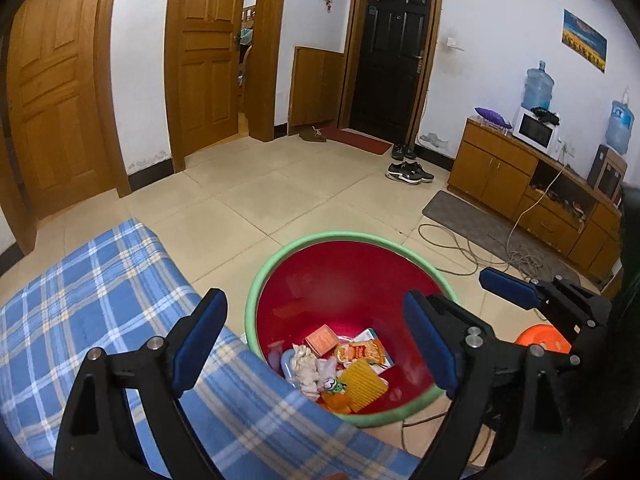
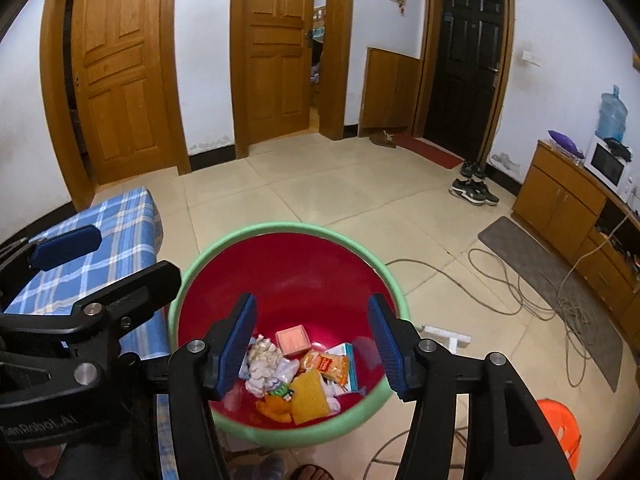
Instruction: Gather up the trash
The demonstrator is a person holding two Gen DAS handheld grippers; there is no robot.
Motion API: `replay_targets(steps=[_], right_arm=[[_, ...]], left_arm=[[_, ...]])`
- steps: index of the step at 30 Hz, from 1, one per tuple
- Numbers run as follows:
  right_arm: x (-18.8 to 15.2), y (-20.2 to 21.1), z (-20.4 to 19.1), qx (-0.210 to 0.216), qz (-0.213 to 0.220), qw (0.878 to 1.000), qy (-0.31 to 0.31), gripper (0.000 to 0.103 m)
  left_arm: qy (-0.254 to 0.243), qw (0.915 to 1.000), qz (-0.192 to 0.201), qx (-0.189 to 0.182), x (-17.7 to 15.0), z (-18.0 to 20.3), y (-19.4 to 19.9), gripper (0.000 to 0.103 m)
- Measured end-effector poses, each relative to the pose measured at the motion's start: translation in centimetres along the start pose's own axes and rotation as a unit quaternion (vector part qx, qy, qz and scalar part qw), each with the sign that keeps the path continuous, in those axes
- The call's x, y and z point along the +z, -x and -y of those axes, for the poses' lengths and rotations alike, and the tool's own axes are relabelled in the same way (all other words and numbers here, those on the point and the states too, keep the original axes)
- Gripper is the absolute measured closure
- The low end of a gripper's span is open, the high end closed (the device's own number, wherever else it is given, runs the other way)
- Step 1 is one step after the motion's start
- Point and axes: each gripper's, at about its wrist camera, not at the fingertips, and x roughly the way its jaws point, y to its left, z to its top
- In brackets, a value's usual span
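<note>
A red trash bin with a green rim (image 1: 264, 268) stands on the floor; it also shows in the right wrist view (image 2: 280, 227). Inside lies trash: crumpled tissues (image 1: 308, 368), an orange snack packet (image 1: 362, 350), a yellow sponge (image 1: 362, 384) and a small pink box (image 2: 294, 340). My left gripper (image 1: 316, 340) is open and empty above the bin's near left edge. My right gripper (image 2: 312, 340) is open and empty directly over the bin. The right gripper's fingers (image 1: 508, 288) show at the right of the left wrist view.
A blue plaid-covered surface (image 1: 100, 300) sits left of the bin. Cables (image 2: 520, 288) coil on the tiled floor to the right, near a grey mat (image 2: 532, 264) and a wooden cabinet (image 2: 560, 200). An orange object (image 2: 560, 432) lies at lower right. Shoes (image 2: 474, 192) lie by the dark door.
</note>
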Motion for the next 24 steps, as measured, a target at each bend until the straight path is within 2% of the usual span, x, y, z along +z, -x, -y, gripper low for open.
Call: replay_targets(steps=[11,24], right_arm=[[-0.1,7.5,-1.2,-0.014,0.031,0.999,-0.011,0.044],[-1.6,16.3,-2.1,-0.025,0.079,0.996,-0.021,0.044]], left_arm=[[-0.002,0.999,0.044,-0.001,-0.5,0.8,8.5,0.015],[-0.019,0.9956,0.088,0.028,-2.2,2.0,18.1,0.014]])
